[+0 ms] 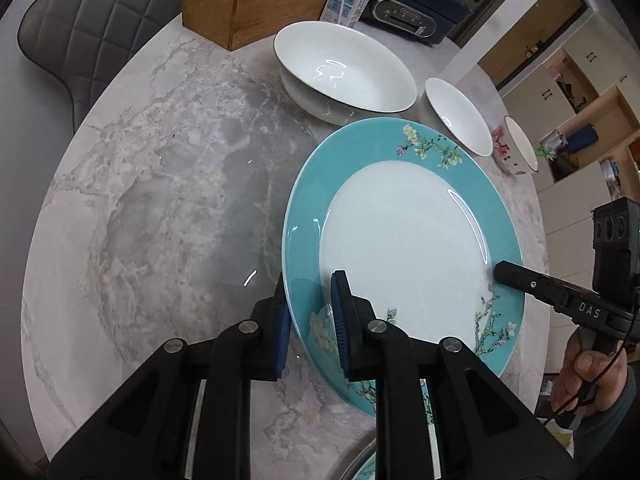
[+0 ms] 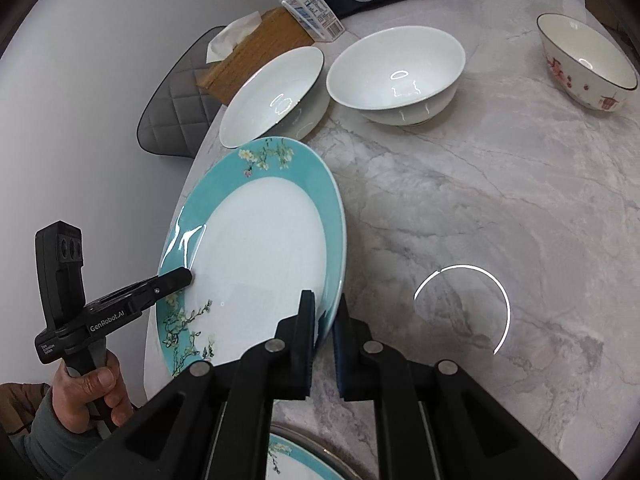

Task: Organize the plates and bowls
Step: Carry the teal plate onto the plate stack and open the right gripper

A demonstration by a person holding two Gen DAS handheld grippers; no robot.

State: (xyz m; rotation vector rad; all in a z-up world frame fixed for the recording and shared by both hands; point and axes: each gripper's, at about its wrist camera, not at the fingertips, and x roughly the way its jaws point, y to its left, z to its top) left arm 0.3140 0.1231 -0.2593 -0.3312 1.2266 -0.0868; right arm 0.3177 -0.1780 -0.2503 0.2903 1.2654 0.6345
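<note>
The left gripper [image 1: 310, 312] is clamped on the teal-rimmed plate [image 1: 404, 248] at the rim's seven o'clock edge, pads pinching it. The plate is tilted above the marble table [image 1: 160, 208]. The right gripper [image 2: 324, 328] is closed on the opposite rim, at five o'clock. Three bowls sit toward twelve o'clock.
</note>
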